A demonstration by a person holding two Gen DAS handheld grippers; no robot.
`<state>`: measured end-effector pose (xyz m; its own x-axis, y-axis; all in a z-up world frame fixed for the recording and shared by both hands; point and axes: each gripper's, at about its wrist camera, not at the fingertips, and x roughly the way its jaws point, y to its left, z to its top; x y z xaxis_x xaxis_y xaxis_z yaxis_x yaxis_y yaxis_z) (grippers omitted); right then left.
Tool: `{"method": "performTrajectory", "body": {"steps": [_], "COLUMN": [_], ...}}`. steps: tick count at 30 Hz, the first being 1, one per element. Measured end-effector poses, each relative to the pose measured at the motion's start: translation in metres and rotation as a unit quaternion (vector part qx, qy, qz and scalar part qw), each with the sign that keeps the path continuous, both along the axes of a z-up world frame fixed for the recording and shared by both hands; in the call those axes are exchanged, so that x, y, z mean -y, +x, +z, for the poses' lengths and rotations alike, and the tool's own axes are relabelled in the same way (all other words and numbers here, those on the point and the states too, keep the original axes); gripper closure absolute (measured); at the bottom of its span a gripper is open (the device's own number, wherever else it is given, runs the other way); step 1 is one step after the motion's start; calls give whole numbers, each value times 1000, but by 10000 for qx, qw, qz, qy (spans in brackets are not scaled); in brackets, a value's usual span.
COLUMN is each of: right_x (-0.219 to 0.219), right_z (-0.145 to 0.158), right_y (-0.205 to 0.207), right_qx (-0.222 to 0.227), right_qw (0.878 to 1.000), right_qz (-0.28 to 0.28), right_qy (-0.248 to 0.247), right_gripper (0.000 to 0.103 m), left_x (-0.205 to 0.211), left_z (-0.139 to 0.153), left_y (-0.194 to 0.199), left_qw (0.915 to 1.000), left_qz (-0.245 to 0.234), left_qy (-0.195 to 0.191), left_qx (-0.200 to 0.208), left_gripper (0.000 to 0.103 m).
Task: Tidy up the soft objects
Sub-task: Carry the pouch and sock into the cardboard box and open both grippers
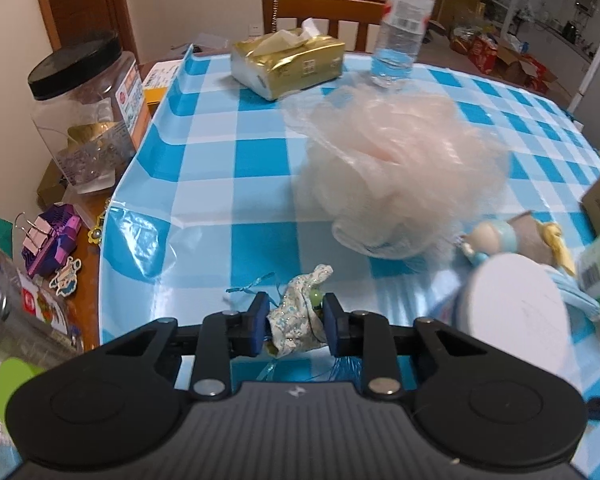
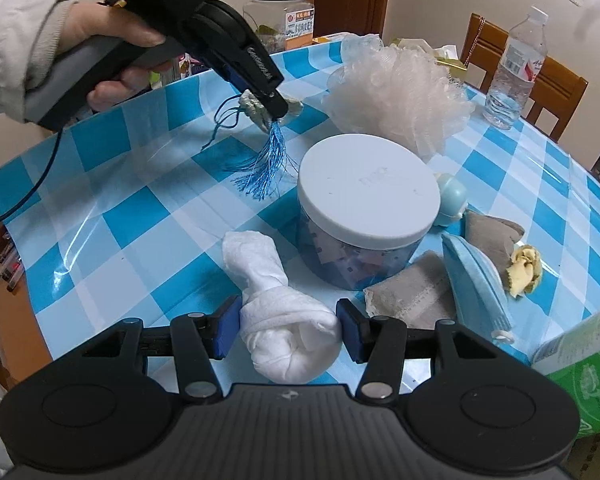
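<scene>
White roll: rolled white cloth [image 2: 286, 330] between the right gripper [image 2: 288, 332] pads, long axis running ahead-left, away from the jaws.
Right grip: blue pads beside both flanks, contact uncertain; cannot tell whether pinching.
Left grip: left gripper [image 1: 296, 322] pinching a tasselled sachet [image 1: 300, 320], lifted, blue tassel hanging.
Nearer hand: right, for the roll.
Ahead of right jaws: white-lidded jar [image 2: 366, 208], close; likely obstacle.
Beyond: bath pouf [image 2: 400, 92].
Right of jaws: blue mask [image 2: 476, 280], grey pouch [image 2: 412, 292].
</scene>
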<state>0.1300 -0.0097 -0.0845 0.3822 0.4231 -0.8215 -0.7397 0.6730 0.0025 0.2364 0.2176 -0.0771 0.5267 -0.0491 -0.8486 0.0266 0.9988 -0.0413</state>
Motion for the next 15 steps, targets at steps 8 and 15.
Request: {"method": "performTrajectory", "body": {"steps": [8,15], "right_x": [12,30], "right_z": [11,24], "right_y": [-7,-11], "right_qx": [3,-17], "right_qw": [10000,10000], "right_qz": [21,-16], "right_qy": [2,40], "right_gripper": [46,46], "left_x": [22,47], "left_z": [28,53], "left_y": [-35,-69], "left_qw": [9992,9968], "left_qz": [-400,-792], "left_qy": [-73,-108], "left_qx": [9,-58], "left_gripper": [77,77]}}
